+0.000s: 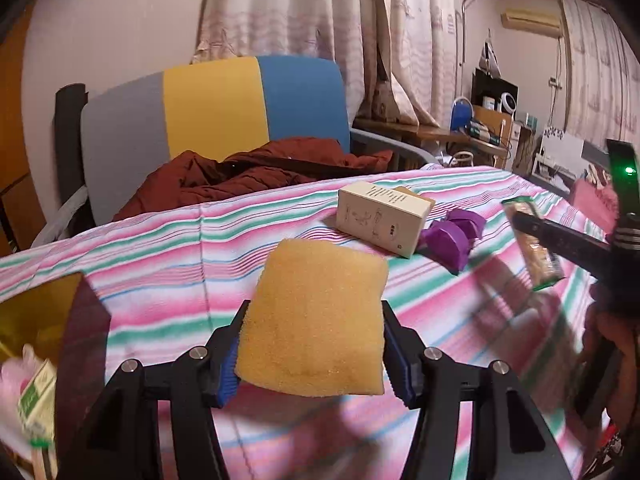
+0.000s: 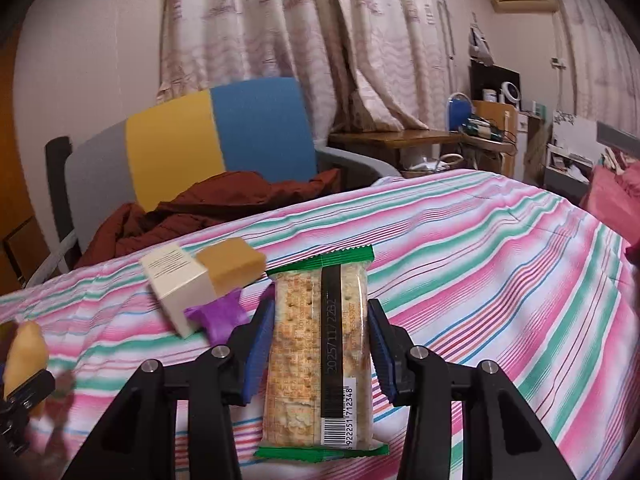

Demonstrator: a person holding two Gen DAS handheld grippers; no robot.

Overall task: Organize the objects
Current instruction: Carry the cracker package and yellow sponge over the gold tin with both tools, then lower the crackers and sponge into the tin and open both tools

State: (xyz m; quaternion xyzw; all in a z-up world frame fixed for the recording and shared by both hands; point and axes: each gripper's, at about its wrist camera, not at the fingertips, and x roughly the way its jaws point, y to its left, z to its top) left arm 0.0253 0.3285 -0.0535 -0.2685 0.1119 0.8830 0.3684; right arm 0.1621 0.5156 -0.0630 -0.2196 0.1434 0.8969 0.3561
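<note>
left wrist view: left hand-held gripper [image 1: 314,350] clamps a yellow sponge [image 1: 316,320], right hand-held gripper [image 2: 320,350] a cracker packet [image 2: 318,354]

Left wrist view sits low behind the left gripper [image 1: 316,344], looking forward along its fingers across the striped bedcover [image 1: 160,248] toward the tricolour chair [image 1: 216,108] and curtains [image 1: 320,20]; the yellow sponge [image 1: 316,320] fills the close foreground. Right wrist view sits likewise behind the right gripper [image 2: 320,344], facing the same way, cracker packet [image 2: 320,356] very near the lens. Both views share the white box [image 1: 380,216], purple piece [image 1: 452,236], chair, red jacket [image 1: 240,176] and far desk [image 1: 440,136]. Each camera catches the other gripper at its frame edge: right one at right in the left view, left one at lower left in the right view.
</note>
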